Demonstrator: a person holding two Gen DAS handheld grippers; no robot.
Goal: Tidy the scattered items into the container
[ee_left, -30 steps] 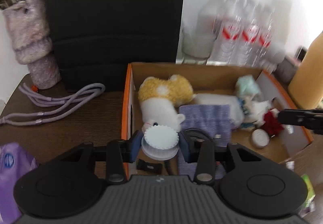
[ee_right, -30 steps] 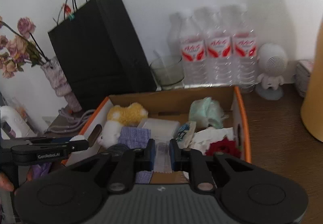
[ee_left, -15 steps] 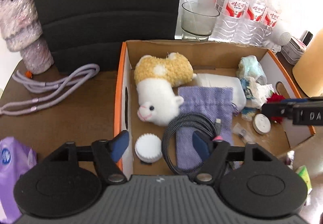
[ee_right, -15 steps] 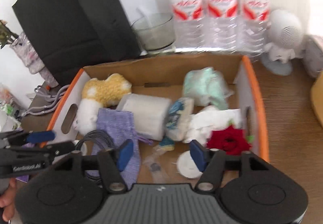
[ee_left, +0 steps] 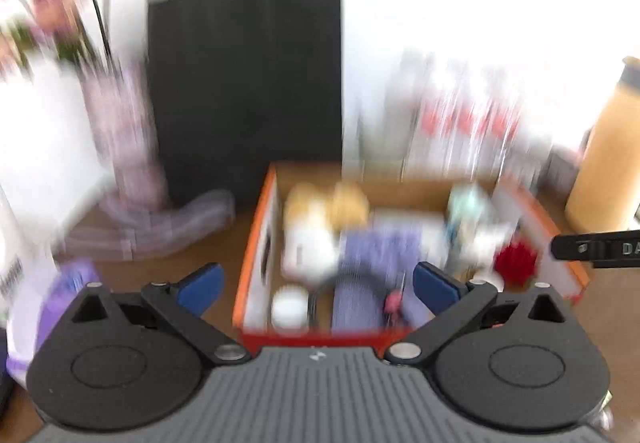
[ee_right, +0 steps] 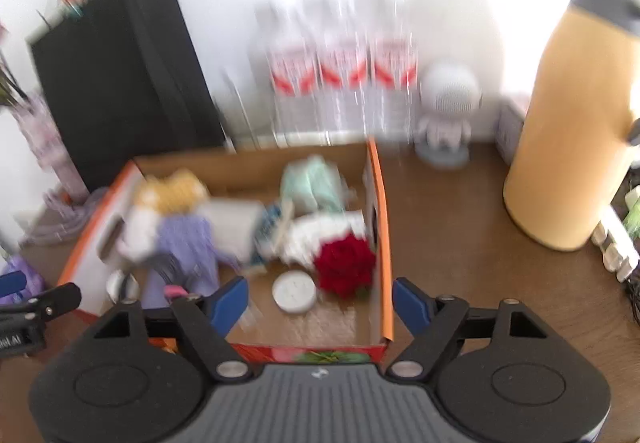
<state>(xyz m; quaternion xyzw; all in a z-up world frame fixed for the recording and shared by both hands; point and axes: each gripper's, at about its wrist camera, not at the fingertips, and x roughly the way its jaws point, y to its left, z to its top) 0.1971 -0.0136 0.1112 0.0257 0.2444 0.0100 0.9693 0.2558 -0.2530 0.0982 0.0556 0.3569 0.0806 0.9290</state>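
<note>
many items fill box [ee_right: 378, 203] (rose [ee_right: 346, 269], pouch [ee_right: 188, 239])

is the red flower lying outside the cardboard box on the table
No, the red flower lies inside the cardboard box, against its right wall.

Both your views ride on the grippers, looking forward and down along the fingers, fisheye, blurred.

Your left wrist view sits at the near left corner of the cardboard box [ee_left: 256, 243], close above its near rim, facing the back wall. The black bag [ee_left: 244, 83] fills its centre; the other gripper's finger [ee_left: 596, 248] pokes in from the right edge.

Your right wrist view hangs over the box's [ee_right: 378, 211] near right corner, facing the same wall, with bare table [ee_right: 452, 235] on its right.

Shared: box interior, red flower [ee_left: 515, 261] [ee_right: 346, 265], water bottles [ee_left: 464, 123] [ee_right: 340, 75], yellow flask [ee_left: 604, 163] [ee_right: 576, 115], black bag [ee_right: 124, 75].
</note>
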